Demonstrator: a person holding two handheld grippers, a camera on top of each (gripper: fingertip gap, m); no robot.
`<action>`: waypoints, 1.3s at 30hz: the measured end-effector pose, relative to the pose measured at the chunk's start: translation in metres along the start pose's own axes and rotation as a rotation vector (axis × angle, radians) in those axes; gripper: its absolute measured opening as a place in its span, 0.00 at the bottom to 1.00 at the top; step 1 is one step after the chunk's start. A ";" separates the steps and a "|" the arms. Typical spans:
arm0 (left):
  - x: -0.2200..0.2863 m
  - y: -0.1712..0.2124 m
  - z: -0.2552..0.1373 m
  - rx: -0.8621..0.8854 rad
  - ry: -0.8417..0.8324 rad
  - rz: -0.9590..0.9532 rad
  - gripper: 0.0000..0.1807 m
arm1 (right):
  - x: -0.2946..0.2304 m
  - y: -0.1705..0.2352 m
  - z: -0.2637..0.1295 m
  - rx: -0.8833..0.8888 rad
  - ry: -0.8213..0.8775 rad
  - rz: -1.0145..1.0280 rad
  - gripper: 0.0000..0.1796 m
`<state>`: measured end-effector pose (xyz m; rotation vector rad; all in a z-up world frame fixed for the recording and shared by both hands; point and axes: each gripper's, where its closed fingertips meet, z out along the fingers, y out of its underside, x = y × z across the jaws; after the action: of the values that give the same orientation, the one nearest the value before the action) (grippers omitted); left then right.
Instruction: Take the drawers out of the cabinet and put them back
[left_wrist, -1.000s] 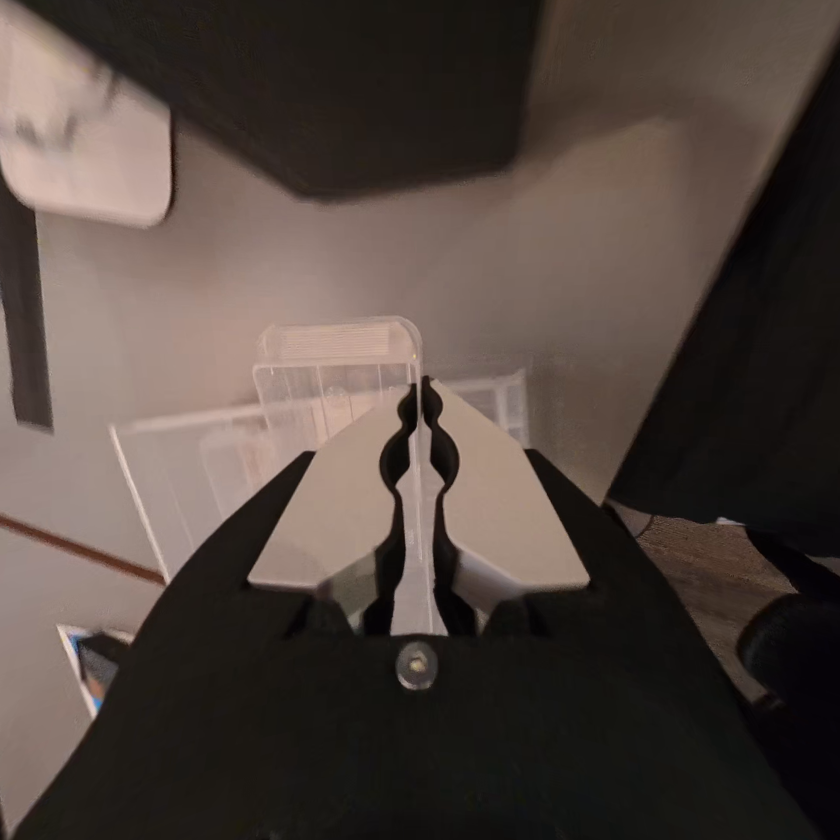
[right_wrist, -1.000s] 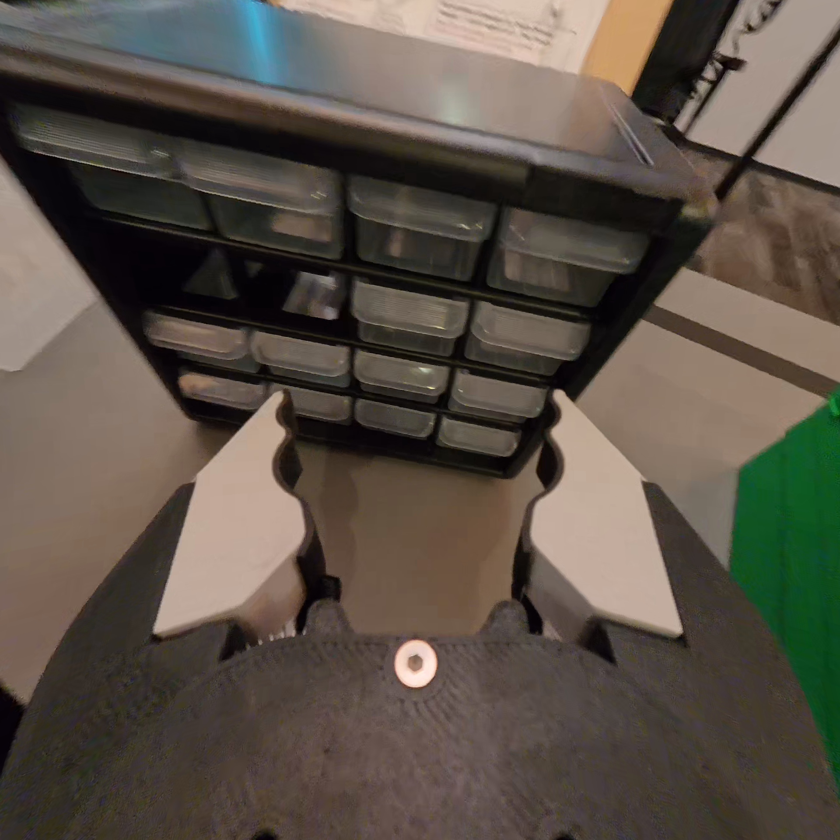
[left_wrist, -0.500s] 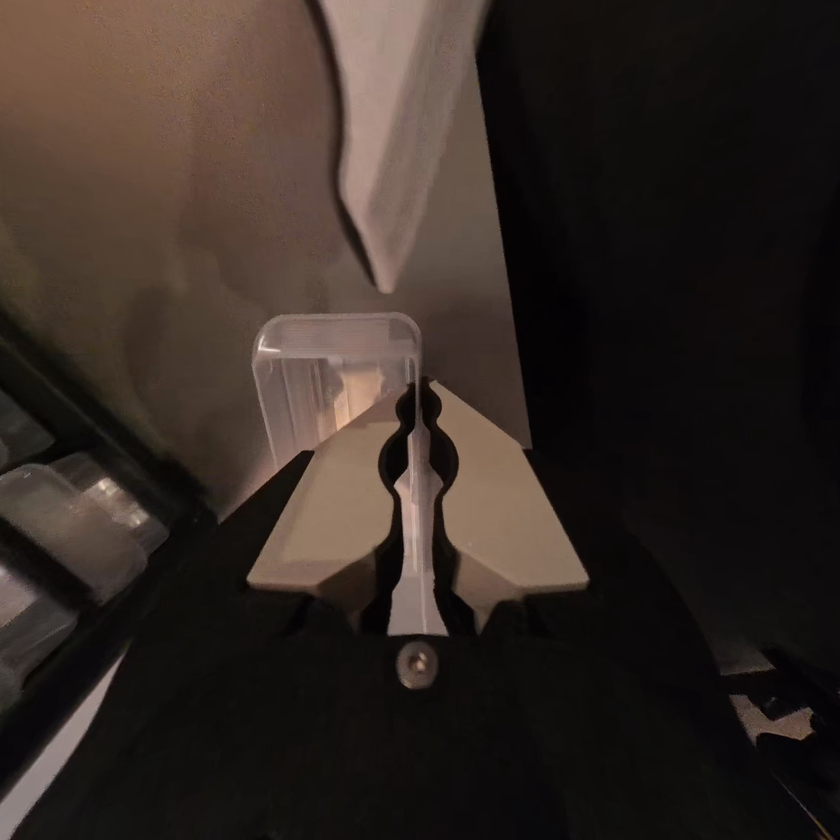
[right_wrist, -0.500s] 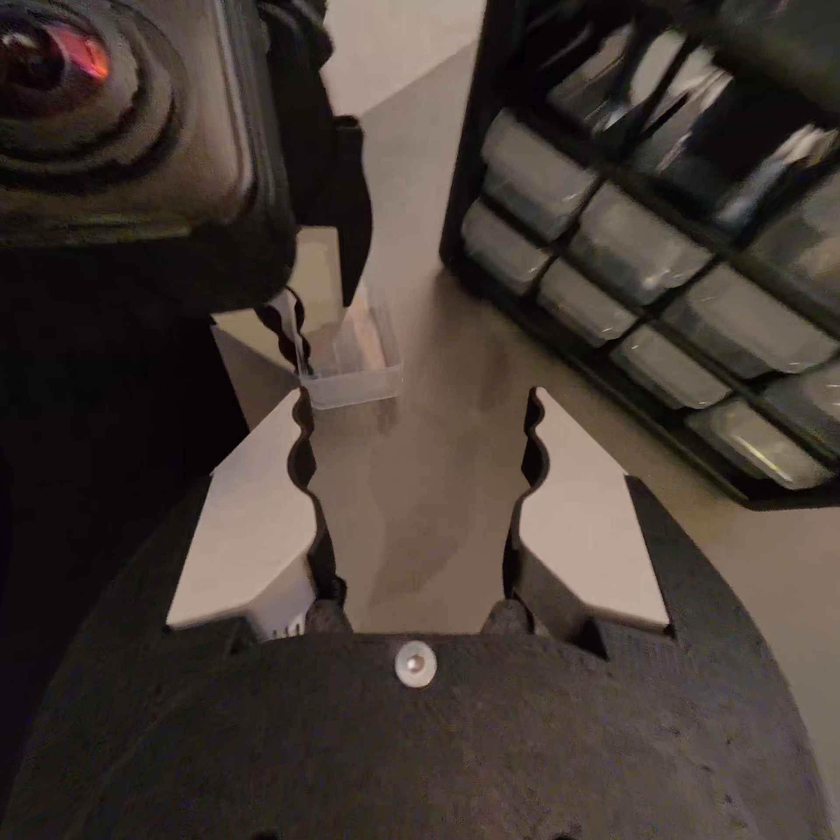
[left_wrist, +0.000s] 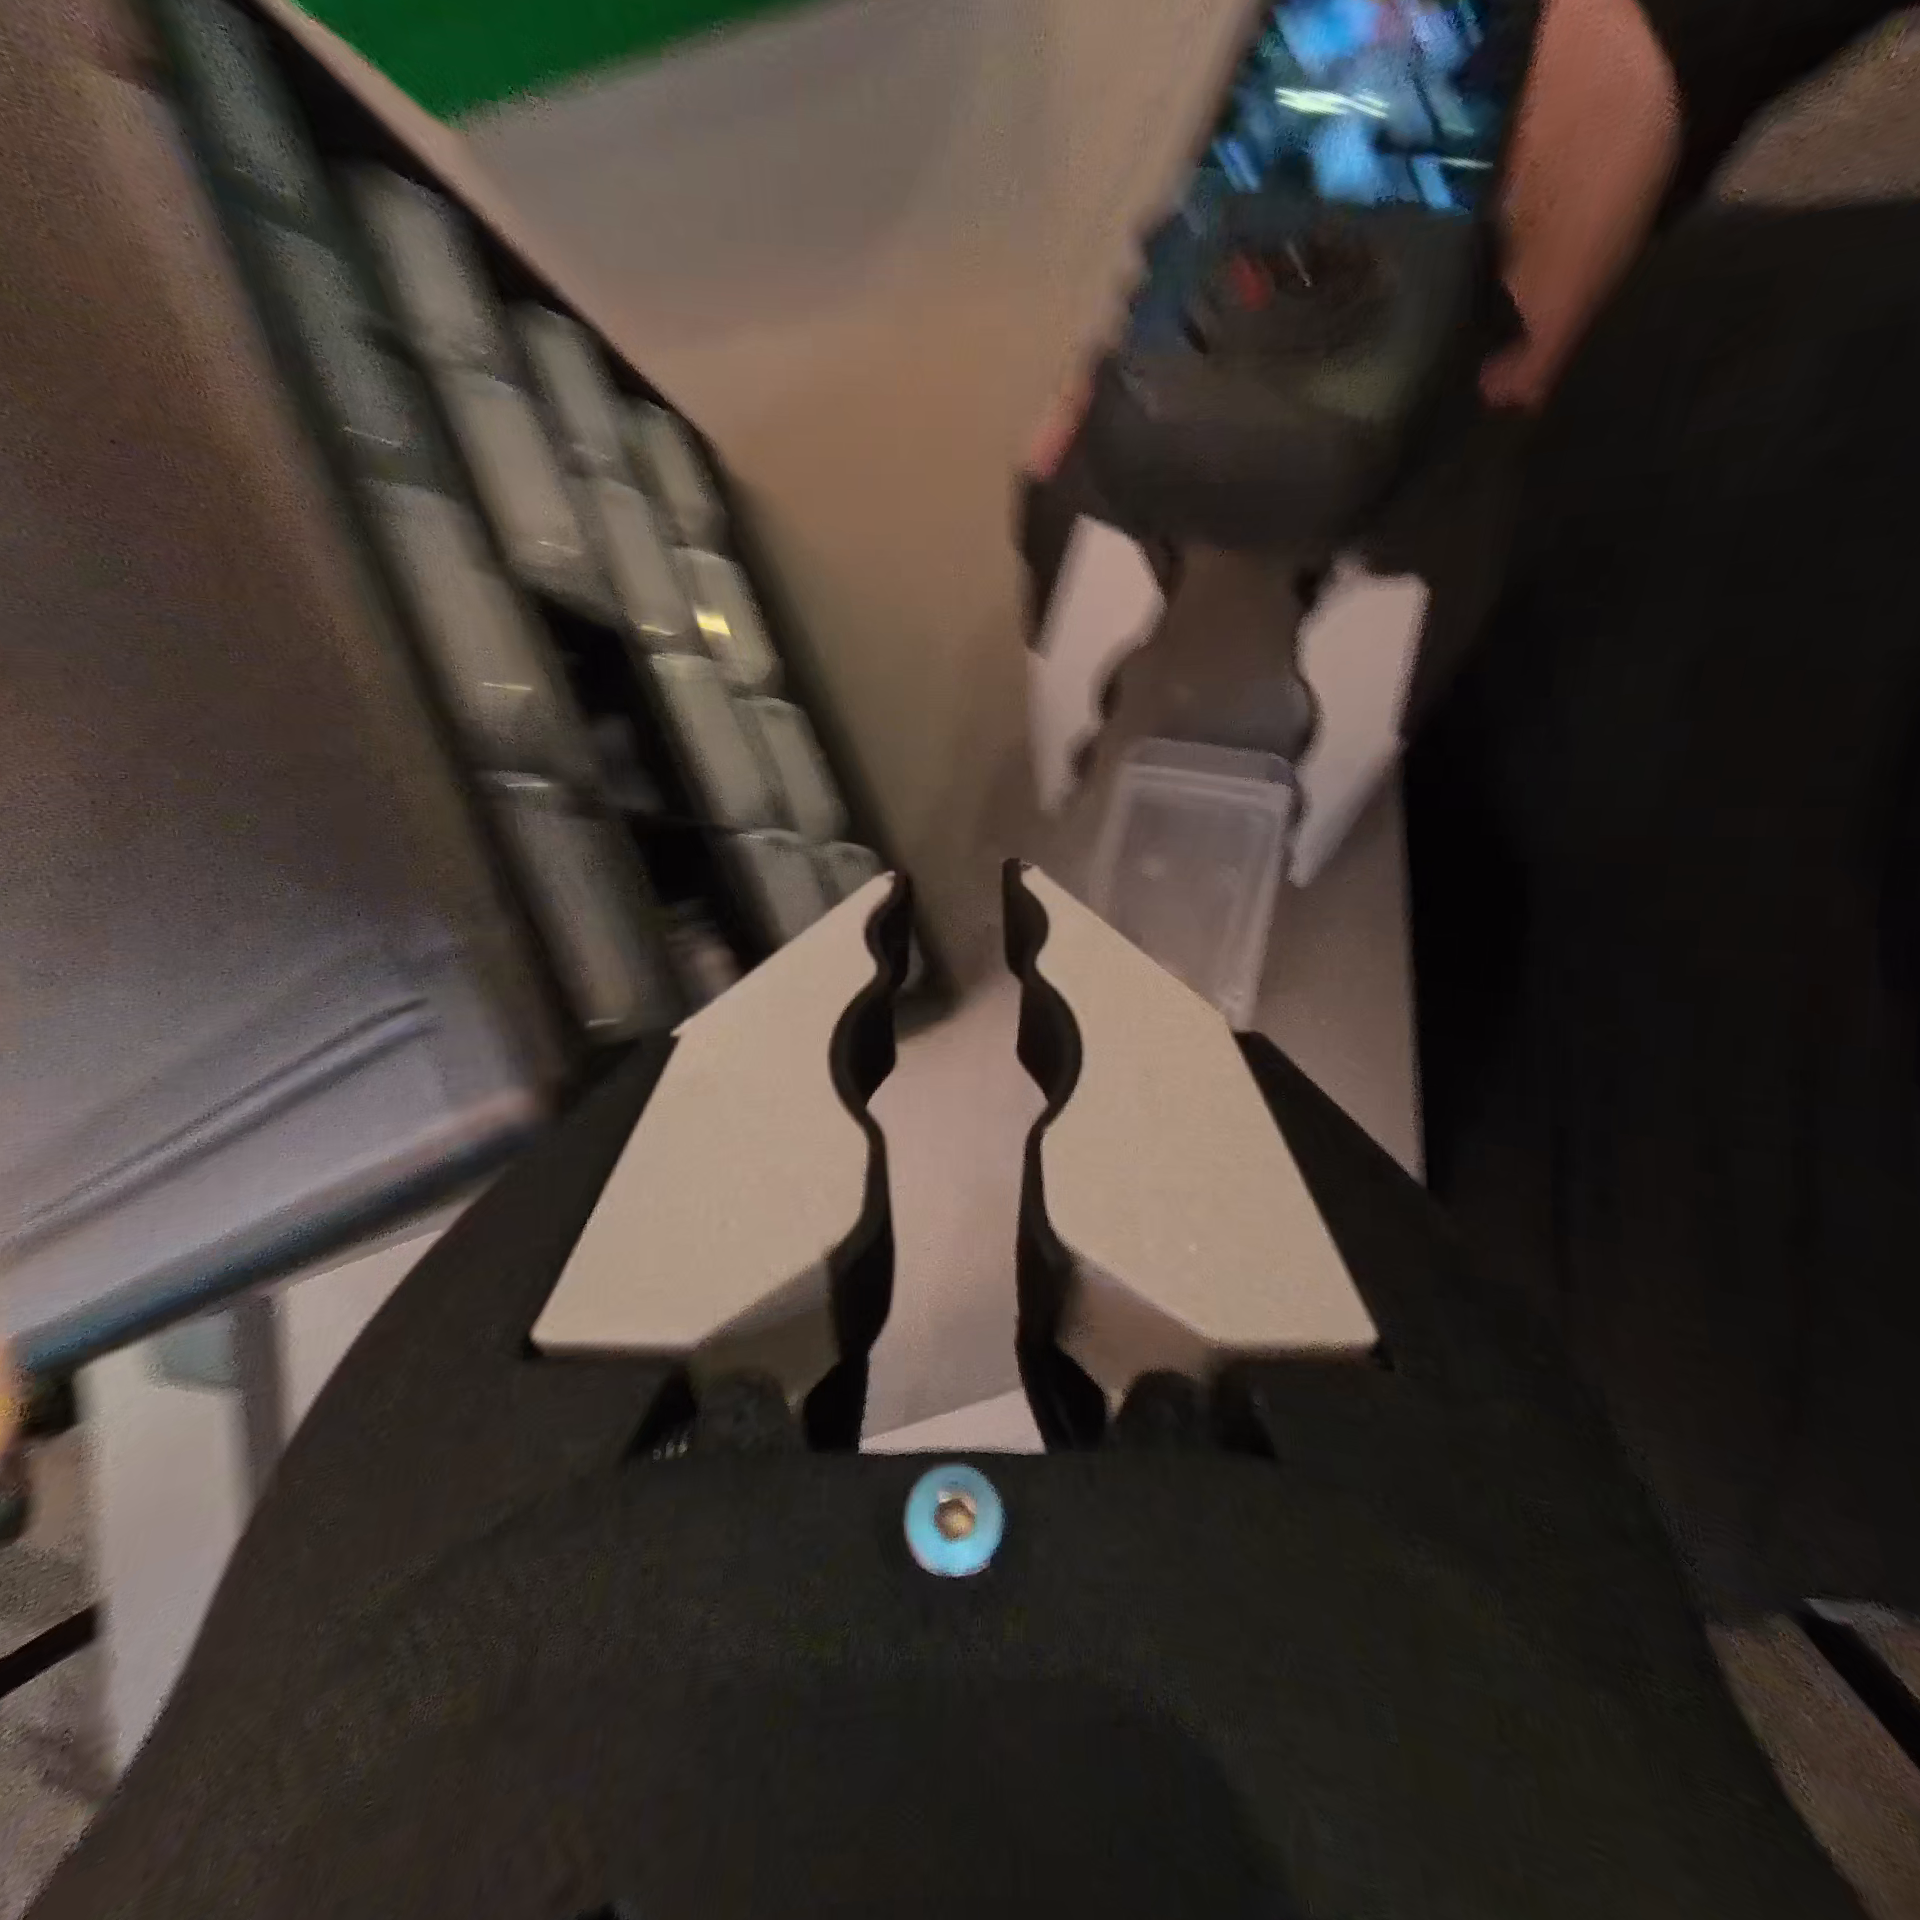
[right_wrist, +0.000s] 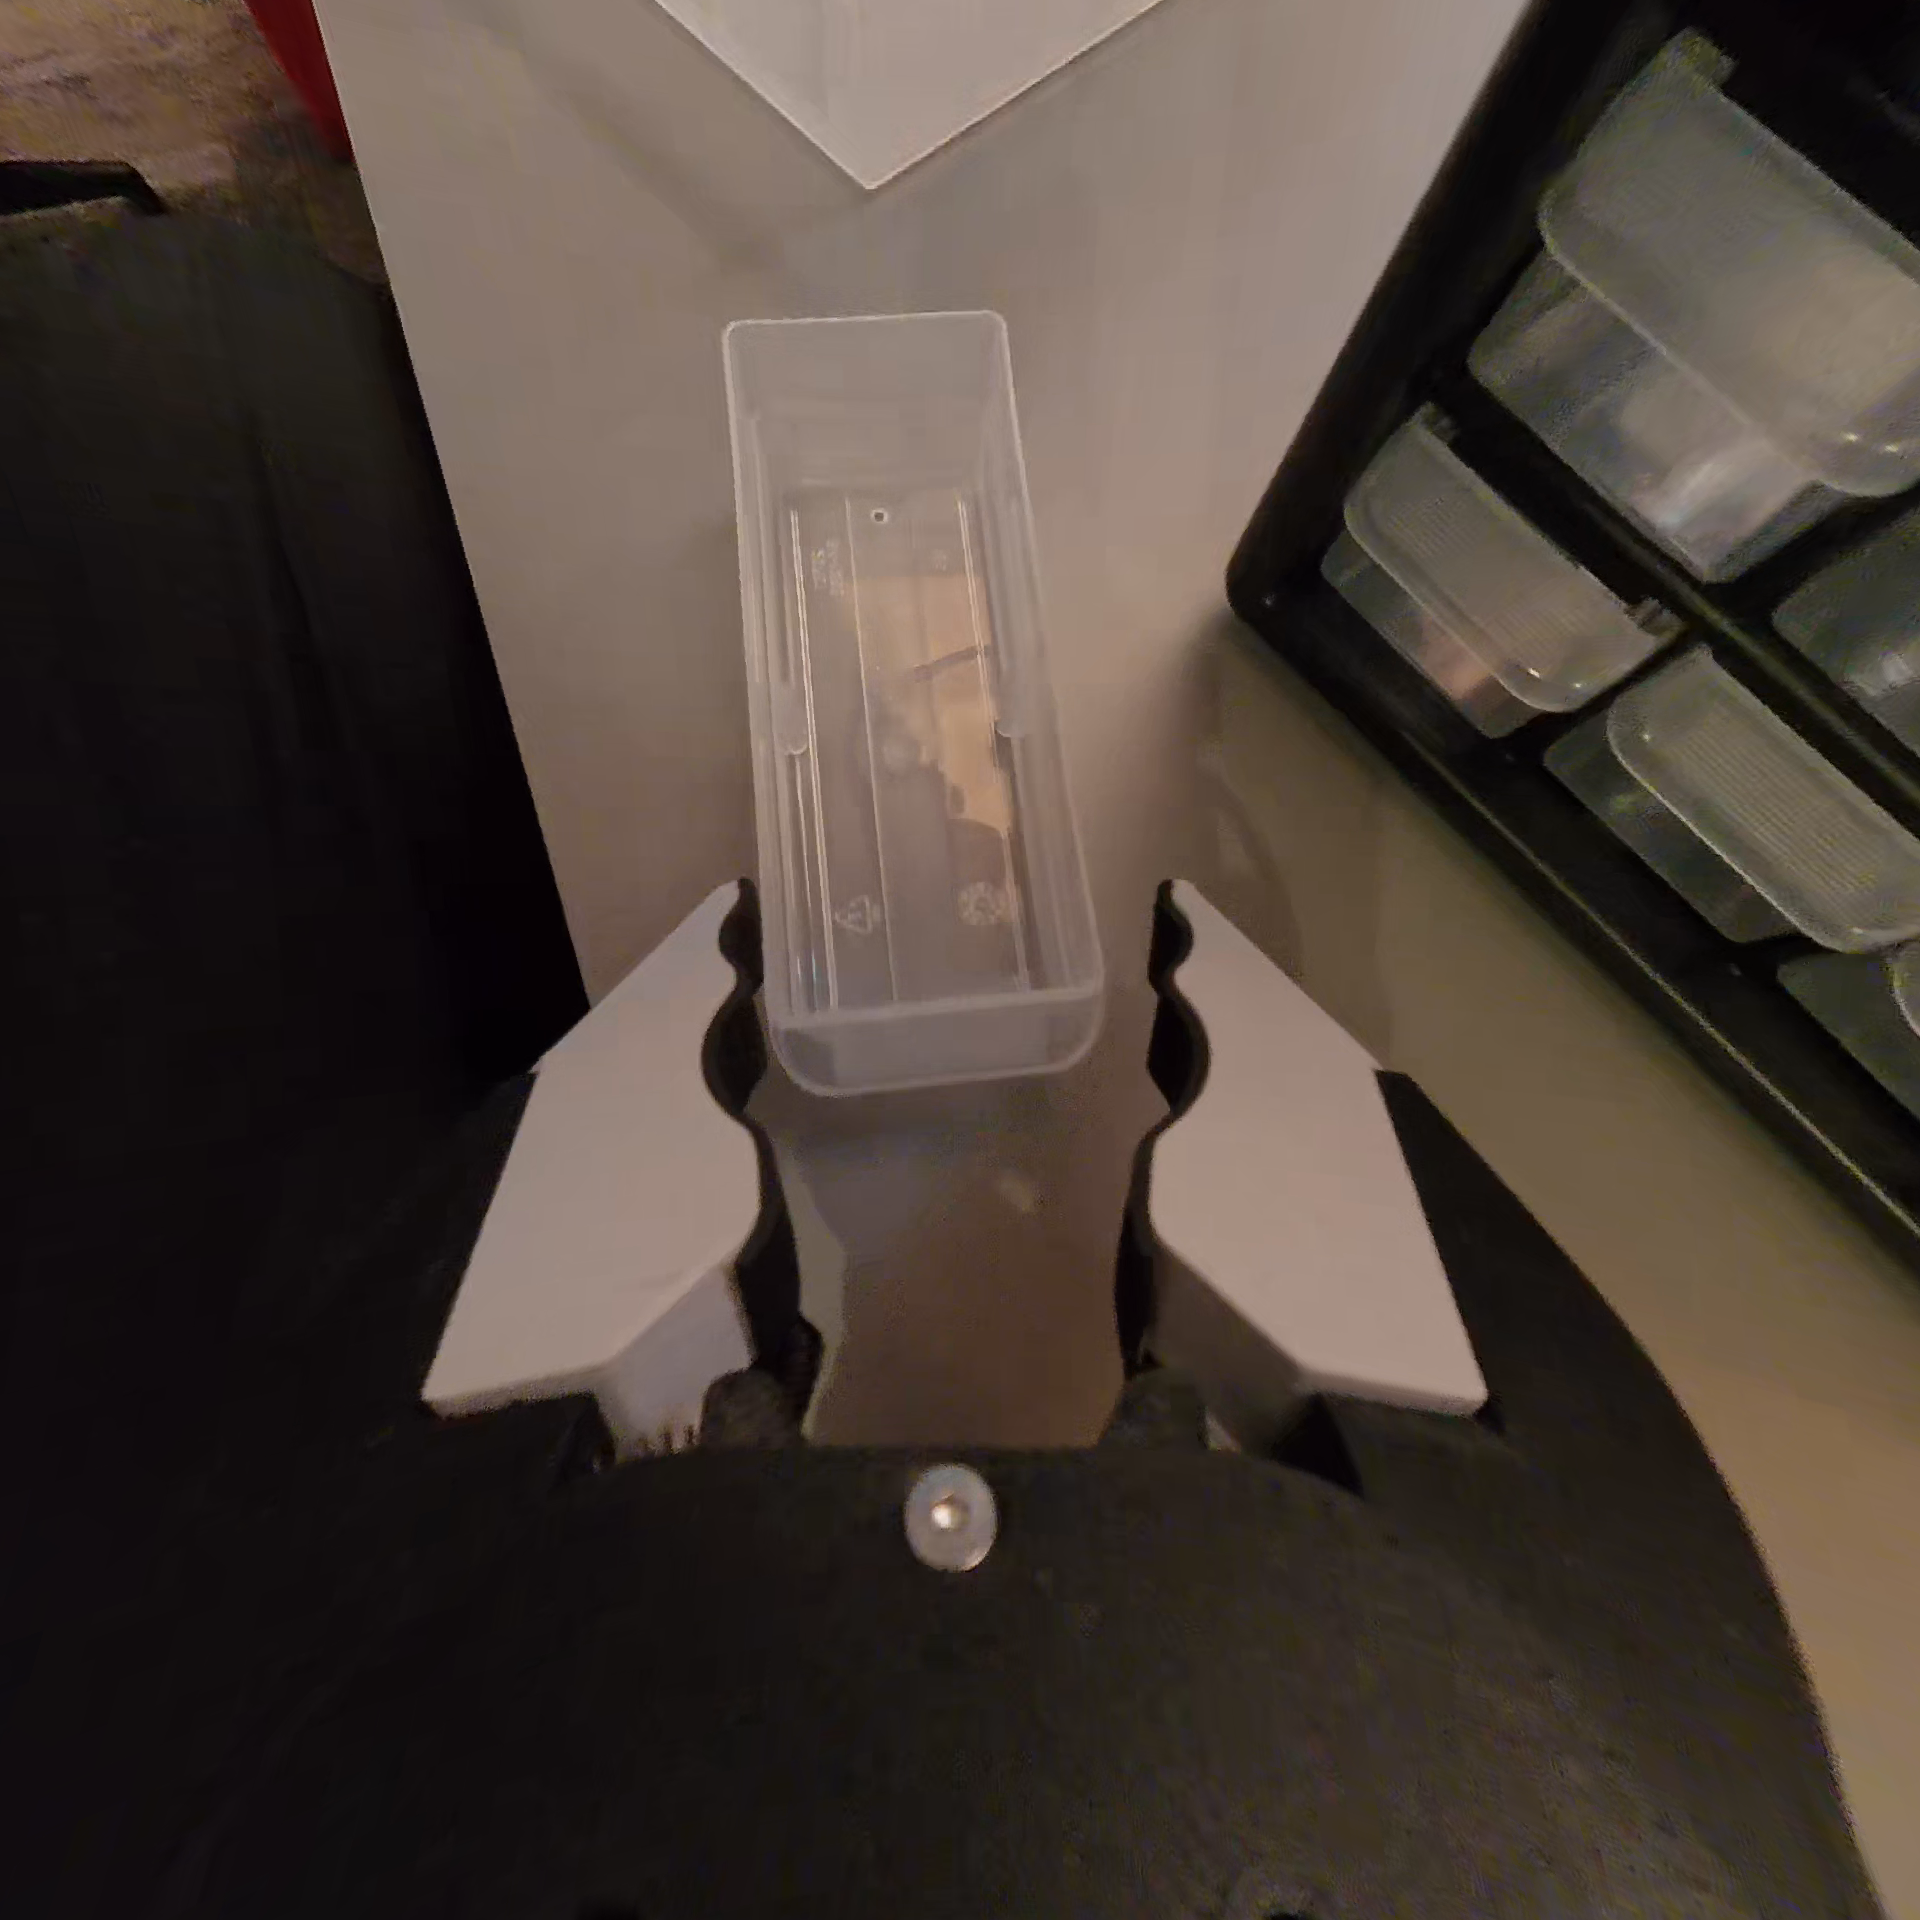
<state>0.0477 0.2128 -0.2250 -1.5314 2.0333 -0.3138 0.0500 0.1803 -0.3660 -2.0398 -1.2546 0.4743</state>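
One clear plastic drawer (right_wrist: 906, 717) sits out of the cabinet on the pale table (right_wrist: 582, 436). It lies open side up, with its long side pointing away from the right gripper (right_wrist: 956, 904). That gripper has its two fingers spread wide, one on each side of the drawer's near end, and they grip nothing. The black cabinet (right_wrist: 1351, 582) stands just to the right, full of little clear drawers. In the left wrist view the left gripper (left_wrist: 951, 883) holds nothing too, and its fingers have a small gap between them. The cabinet (left_wrist: 260, 831) looks blurry on the left there. Far off, the drawer (left_wrist: 1195, 862) rests under the right gripper (left_wrist: 1195, 748), which a person's hand (left_wrist: 1538, 312) holds.
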 end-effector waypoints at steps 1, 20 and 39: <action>-0.017 -0.007 -0.012 0.029 -0.070 -0.006 0.09 | -0.001 0.000 0.003 -0.009 -0.001 -0.006 0.39; -0.172 -0.006 -0.002 0.249 -0.202 -0.425 0.08 | 0.029 -0.010 -0.060 -0.035 0.133 0.124 0.36; -0.166 -0.012 0.004 0.248 -0.113 -0.425 0.01 | 0.089 -0.005 -0.132 -0.095 0.372 0.452 0.36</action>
<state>0.0901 0.3646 -0.1728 -1.7645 1.5058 -0.6038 0.1705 0.2123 -0.2663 -2.3631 -0.6058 0.2202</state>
